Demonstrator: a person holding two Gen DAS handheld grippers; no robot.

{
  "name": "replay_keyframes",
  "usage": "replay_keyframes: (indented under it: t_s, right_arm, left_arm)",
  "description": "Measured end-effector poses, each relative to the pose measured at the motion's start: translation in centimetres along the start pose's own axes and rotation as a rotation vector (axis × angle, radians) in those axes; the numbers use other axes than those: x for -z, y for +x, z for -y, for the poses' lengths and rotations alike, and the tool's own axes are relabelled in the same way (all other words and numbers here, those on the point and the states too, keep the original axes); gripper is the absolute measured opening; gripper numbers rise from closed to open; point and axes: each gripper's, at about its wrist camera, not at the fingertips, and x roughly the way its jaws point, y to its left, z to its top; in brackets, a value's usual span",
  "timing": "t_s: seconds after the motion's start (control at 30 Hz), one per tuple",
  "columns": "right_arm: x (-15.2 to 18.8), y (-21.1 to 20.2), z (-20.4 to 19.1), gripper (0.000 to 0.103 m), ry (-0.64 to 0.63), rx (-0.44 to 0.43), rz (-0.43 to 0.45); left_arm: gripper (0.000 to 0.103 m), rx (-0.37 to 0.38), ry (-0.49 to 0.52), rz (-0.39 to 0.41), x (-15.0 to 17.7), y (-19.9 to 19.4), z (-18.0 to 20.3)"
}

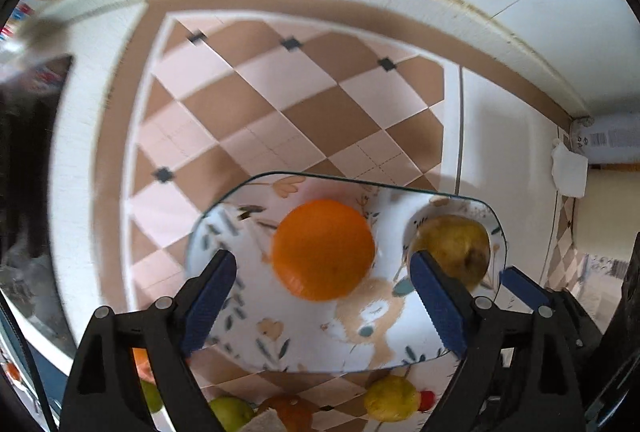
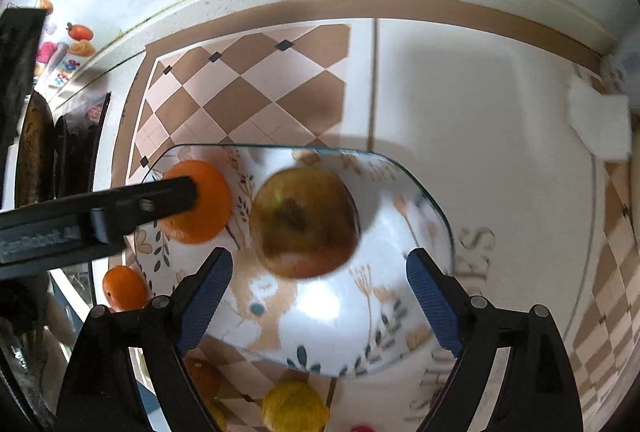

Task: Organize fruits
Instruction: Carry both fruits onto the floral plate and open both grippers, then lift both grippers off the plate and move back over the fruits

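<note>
A glass board with a floral print (image 1: pixel 352 336) (image 2: pixel 320 320) lies on the counter. An orange (image 1: pixel 324 250) (image 2: pixel 204 200) and a brownish-yellow apple (image 1: pixel 456 248) (image 2: pixel 306 222) rest on it. My left gripper (image 1: pixel 324 304) is open around the orange from above, with free room on both sides. My right gripper (image 2: pixel 320 296) is open above the apple and touches nothing. The left gripper's finger (image 2: pixel 120 210) crosses the right wrist view in front of the orange.
More fruit lies near the board's front edge: a yellow lemon (image 1: pixel 390 398) (image 2: pixel 294 408), a green fruit (image 1: pixel 230 412), oranges (image 2: pixel 124 288) (image 2: pixel 202 378). A white wall stands behind the tiled counter. A white folded cloth (image 2: pixel 600 124) sits at the right.
</note>
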Motion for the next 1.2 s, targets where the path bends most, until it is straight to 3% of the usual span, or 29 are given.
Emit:
replay_keyframes:
  t_s: [0.17, 0.33, 1.0, 1.2]
  right_arm:
    - [3.3, -2.5, 0.4, 0.091, 0.048, 0.059, 0.023]
    - [6.9, -4.6, 0.1, 0.091, 0.083, 0.066, 0.055]
    - [17.6, -15.8, -3.4, 0.091, 0.055, 0.079, 0.235]
    - [20.1, -19.6, -4.5, 0.091, 0.042, 0.076, 0.292]
  left_arm:
    - [0.089, -0.092, 0.058, 0.110, 3.3, -3.4, 0.1]
    - [0.089, -0.122, 0.093, 0.184, 6.7, -5.3, -0.6]
    - [0.089, -0.141, 0.157, 0.385, 19.3, -13.6, -0.7]
    - [0.089, -0.115, 0.160, 0.427, 21.9, -16.3, -0.8]
